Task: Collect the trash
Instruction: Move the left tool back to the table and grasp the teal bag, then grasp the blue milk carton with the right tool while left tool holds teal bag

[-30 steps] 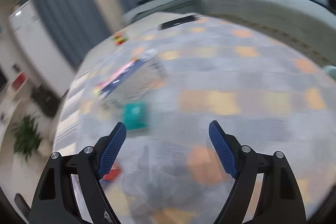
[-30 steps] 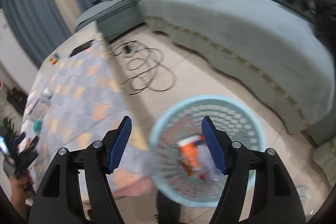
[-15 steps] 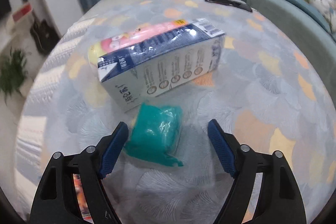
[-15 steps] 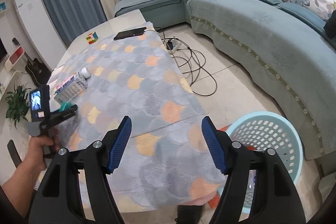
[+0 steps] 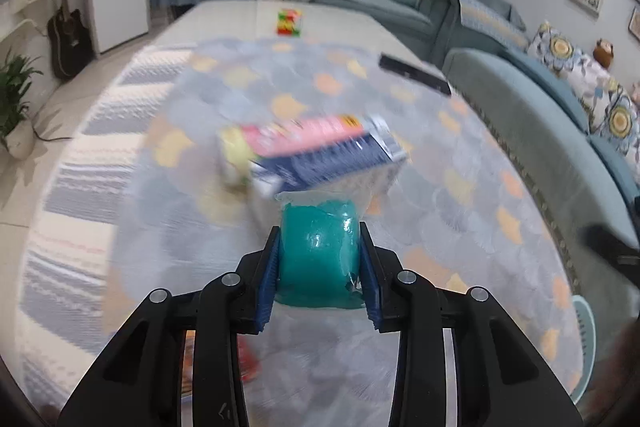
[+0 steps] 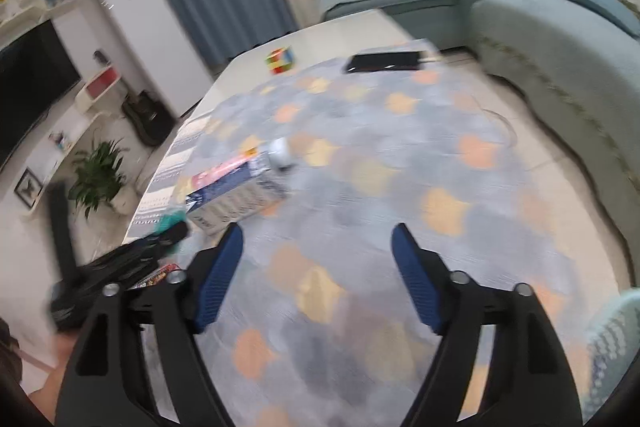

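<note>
Left wrist: claw (image 5: 319,258) now clamped around teal packet (image 5: 318,247), formerly loose.

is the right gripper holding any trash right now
No, the right gripper is open with nothing between its blue fingers, just the patterned tablecloth beyond them.

Just beyond the left gripper's fingertips (image 5: 276,247), a milk carton (image 5: 320,155) blocks the way; bare tablecloth (image 6: 360,207) lies open between the right gripper's fingers (image 6: 412,271).
</note>
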Motion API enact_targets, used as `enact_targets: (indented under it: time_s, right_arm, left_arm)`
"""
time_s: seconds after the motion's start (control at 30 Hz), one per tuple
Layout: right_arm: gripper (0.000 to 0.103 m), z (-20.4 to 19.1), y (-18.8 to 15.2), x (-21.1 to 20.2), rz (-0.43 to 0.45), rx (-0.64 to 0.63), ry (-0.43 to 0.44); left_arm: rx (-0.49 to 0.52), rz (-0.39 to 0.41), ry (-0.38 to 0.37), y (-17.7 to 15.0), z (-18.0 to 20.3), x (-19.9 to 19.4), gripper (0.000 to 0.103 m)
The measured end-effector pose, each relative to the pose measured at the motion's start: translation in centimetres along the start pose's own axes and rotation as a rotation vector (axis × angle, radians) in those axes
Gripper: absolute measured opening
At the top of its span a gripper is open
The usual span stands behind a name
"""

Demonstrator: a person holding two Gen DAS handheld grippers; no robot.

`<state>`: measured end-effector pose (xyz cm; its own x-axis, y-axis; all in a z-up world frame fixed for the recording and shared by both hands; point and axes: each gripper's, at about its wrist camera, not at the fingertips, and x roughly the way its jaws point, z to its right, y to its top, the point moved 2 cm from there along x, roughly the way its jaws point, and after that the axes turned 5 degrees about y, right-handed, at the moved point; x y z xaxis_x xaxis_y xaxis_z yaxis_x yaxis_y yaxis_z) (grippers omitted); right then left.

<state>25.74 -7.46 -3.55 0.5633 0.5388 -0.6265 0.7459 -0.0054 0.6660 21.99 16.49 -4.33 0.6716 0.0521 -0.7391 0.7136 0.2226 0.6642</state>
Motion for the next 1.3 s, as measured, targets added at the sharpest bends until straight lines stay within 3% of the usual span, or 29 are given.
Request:
enact_targets:
  time_s: [0.1,0.17,0.23,0.33,0.43,0.6,0.77,1.0,1.27,1.3]
  right_arm:
    - [0.079,-3.0,-0.2,4.9,-0.045,-0.1,0.025]
    - [0.079,-3.9,-0.2,8.2,-0.112,-0.051,0.085]
    - [0.081,-4.1,0.5,9.9,-0.129,0.049,0.137]
    - [0.09,-3.1,2.3,10.8,-0.077,0.232,0.199]
    - [0.095,-1.6,3.6,12.4,-0.053,0.411,0.172]
    - [0.095,-0.4,4.0,17.1,-0.152,0.582,0.116]
    - [0.095,-2.1,4.0,19.1,-0.208,0.517,0.081]
    - [0.095,-3.7,3.9,19.7,-0.193,0.376,0.022]
    - [0.084,-4.9,3.2,17.9,-0.165,0.252,-0.014]
    - [0.079,-5.2,3.2,17.7,-0.167,0.243,-0.015]
  left_arm:
    - [0.002,0.033,0.022,1.0,-2.6,-3.0,0.034]
    - [0.014,0.07,0.046,1.8,-4.4,-5.1,0.035]
    - [0.001,0.097,0.057,2.3,-5.9,-6.4,0.035]
    - [-0.043,0.123,0.046,3.6,-7.5,-7.7,0.035]
    - [-0.054,0.114,0.036,4.1,-7.4,-7.4,0.035]
    - [-0.034,0.119,0.033,4.9,-6.0,-7.1,0.035]
    - [-0.022,0.124,0.036,5.3,-5.6,-6.9,0.036]
    - [-0.015,0.11,0.062,5.1,-5.7,-6.3,0.036]
    - [-0.003,0.109,0.08,4.5,-5.9,-6.5,0.036]
    - [-0.001,0.108,0.082,4.5,-6.0,-6.5,0.036]
